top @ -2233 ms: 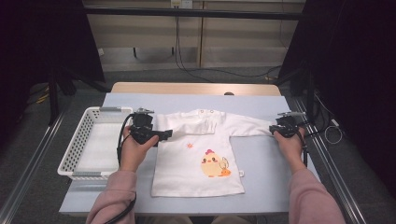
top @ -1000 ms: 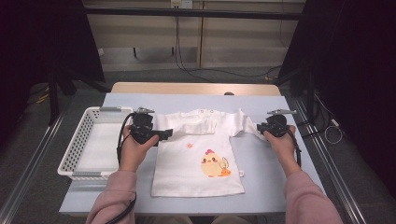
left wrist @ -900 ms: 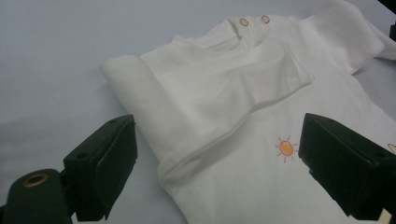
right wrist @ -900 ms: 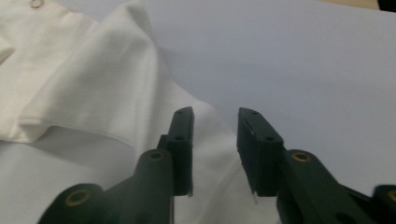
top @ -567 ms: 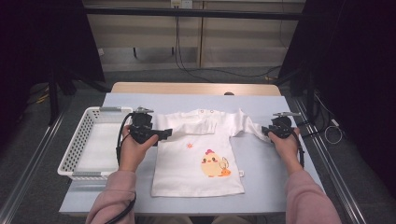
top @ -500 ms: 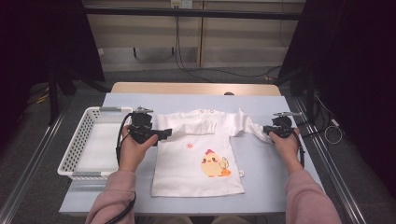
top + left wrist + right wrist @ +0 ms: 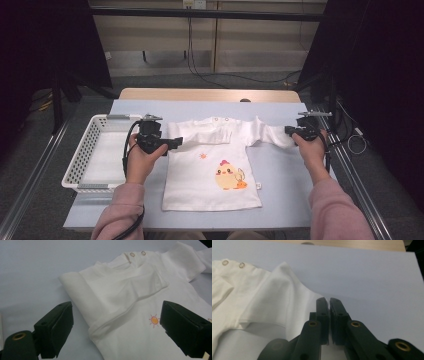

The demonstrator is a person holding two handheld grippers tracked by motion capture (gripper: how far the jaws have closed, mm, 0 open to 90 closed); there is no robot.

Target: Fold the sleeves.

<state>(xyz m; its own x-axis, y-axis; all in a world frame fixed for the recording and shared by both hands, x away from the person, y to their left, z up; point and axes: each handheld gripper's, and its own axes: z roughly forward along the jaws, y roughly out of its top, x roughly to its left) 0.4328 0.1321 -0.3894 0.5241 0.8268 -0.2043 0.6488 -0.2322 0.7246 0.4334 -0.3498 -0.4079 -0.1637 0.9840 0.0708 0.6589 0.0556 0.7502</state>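
White shirt (image 7: 212, 170) lies flat, collar pointing away, hem toward the person.

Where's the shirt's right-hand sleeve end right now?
In the high view the sleeve end lies stretched toward the table's right edge, at the tips of the right gripper, whose jaws have just closed there.

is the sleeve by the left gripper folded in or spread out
Folded in: the sleeve lies doubled over the shirt chest, its cuff near the collar snaps.

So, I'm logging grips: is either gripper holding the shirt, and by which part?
The right gripper pinches the white shirt at its sleeve's cuff end; the left gripper holds nothing.
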